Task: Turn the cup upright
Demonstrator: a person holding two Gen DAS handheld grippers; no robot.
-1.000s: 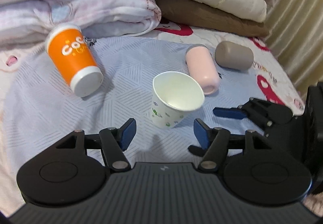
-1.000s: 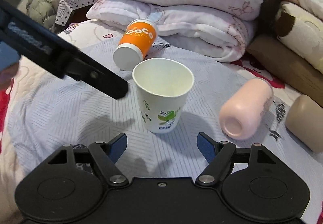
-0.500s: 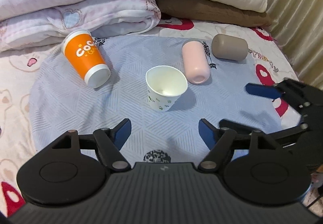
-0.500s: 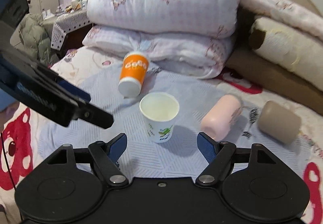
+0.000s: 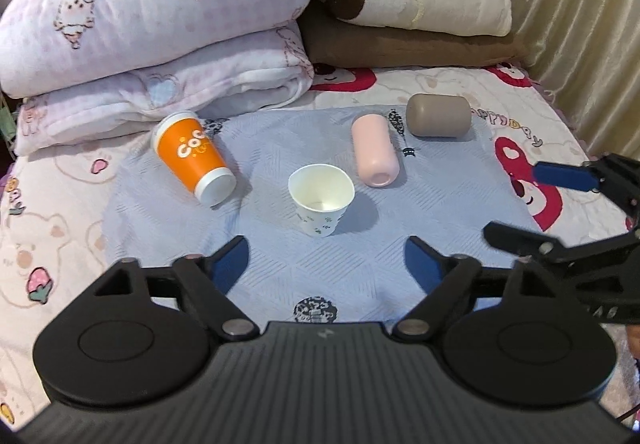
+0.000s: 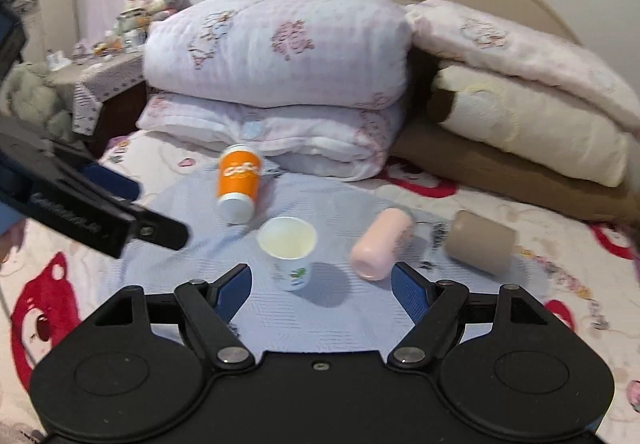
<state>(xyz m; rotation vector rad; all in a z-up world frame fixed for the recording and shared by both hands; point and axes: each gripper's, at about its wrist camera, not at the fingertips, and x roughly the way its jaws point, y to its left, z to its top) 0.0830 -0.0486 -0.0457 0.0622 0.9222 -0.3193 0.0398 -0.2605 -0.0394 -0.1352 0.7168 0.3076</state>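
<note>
White paper cup [image 5: 321,199] stands upright on the blue cloth [image 5: 420,219] on the bed, so the flip seems done, while left gripper [image 5: 326,264] and right gripper [image 6: 321,286] are wide and empty.

white cup [image 5: 321,199] – matt paper; orange cup [image 5: 192,157] – glossier paper; pink tumbler [image 5: 375,149] and taupe one [image 5: 438,115] look smooth matt plastic; blue mat [image 5: 360,268] woven cloth.

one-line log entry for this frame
white paper cup: upright | orange cup: on side | left gripper: open | right gripper: open
</note>
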